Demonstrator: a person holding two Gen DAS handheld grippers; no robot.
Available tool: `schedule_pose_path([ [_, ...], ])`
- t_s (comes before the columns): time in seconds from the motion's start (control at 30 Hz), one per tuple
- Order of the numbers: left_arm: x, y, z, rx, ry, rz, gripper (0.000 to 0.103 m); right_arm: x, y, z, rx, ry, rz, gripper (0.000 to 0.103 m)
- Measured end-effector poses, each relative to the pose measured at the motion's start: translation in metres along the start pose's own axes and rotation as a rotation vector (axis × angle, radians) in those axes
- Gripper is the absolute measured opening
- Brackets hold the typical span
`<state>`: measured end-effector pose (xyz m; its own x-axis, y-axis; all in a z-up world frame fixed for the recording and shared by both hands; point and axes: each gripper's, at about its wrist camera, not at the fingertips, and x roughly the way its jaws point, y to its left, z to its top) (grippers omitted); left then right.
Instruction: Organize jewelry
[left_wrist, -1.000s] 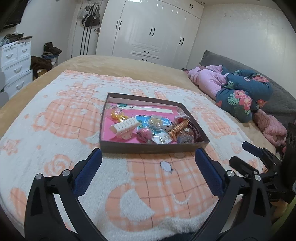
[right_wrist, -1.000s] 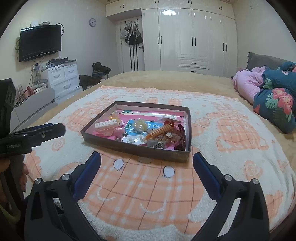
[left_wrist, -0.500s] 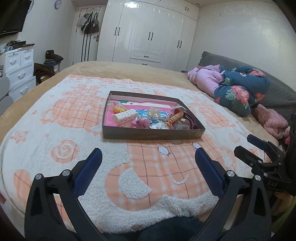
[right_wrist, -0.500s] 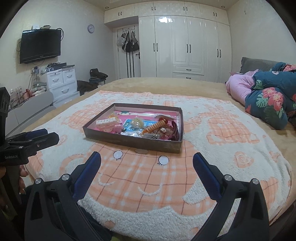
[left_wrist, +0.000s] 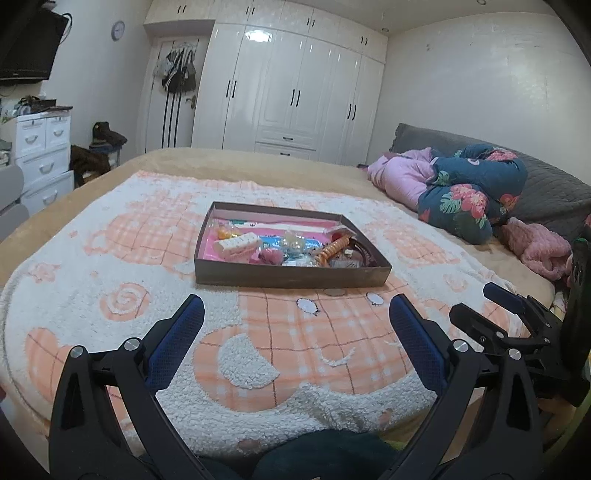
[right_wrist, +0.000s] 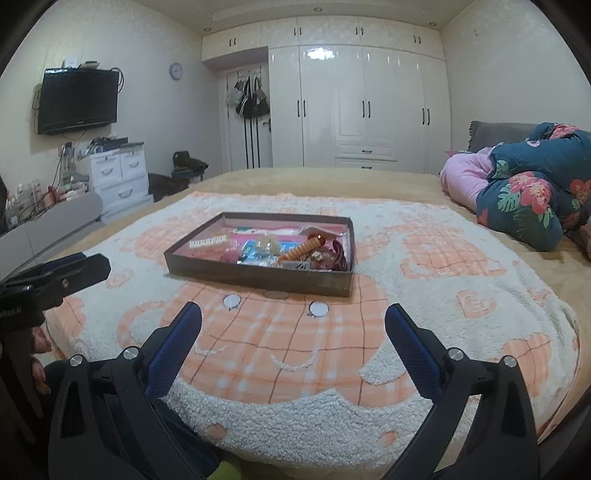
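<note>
A shallow brown box (left_wrist: 291, 277) with a pink lining lies on the bed; it also shows in the right wrist view (right_wrist: 258, 275). It holds several trinkets: a white hair clip (left_wrist: 236, 244), an orange spiral hair tie (left_wrist: 332, 249) (right_wrist: 301, 250), a pink pompom (left_wrist: 271, 255). My left gripper (left_wrist: 295, 310) is open and empty, near the bed's front edge, well short of the box. My right gripper (right_wrist: 293, 314) is open and empty, likewise short of the box. Each gripper shows in the other's view, the right one (left_wrist: 495, 306) and the left one (right_wrist: 74, 271).
The box sits on a white and orange fleece blanket (left_wrist: 295, 350) over a tan bed. Folded floral and pink bedding (left_wrist: 465, 195) lies at the right. White drawers (right_wrist: 118, 177) and a wall TV (right_wrist: 77, 99) stand at the left, wardrobes (right_wrist: 362, 110) behind.
Both grippers have drawn back and lowered toward the bed's front edge. The box looks farther and is seen at a flatter angle. Both stay open.
</note>
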<state>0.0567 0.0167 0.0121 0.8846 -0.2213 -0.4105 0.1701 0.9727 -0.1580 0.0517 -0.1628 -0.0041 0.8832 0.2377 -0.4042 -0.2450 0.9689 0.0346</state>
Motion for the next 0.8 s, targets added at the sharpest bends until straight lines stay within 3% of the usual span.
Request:
schedule_pose_path([
  [0.23, -0.004, -0.002, -0.006, 0.013, -0.049, 0.045, 0.092, -0.007, -0.004, -0.001, 0.020, -0.049, -0.032, 0.097],
  [0.53, 0.004, 0.005, -0.011, -0.008, -0.017, 0.101, 0.092, -0.005, -0.005, -0.006, 0.028, -0.046, -0.048, 0.097],
  [0.8, 0.003, 0.003, -0.011, 0.008, -0.023, 0.099, 0.092, -0.005, -0.005, -0.006, 0.028, -0.049, -0.053, 0.097],
])
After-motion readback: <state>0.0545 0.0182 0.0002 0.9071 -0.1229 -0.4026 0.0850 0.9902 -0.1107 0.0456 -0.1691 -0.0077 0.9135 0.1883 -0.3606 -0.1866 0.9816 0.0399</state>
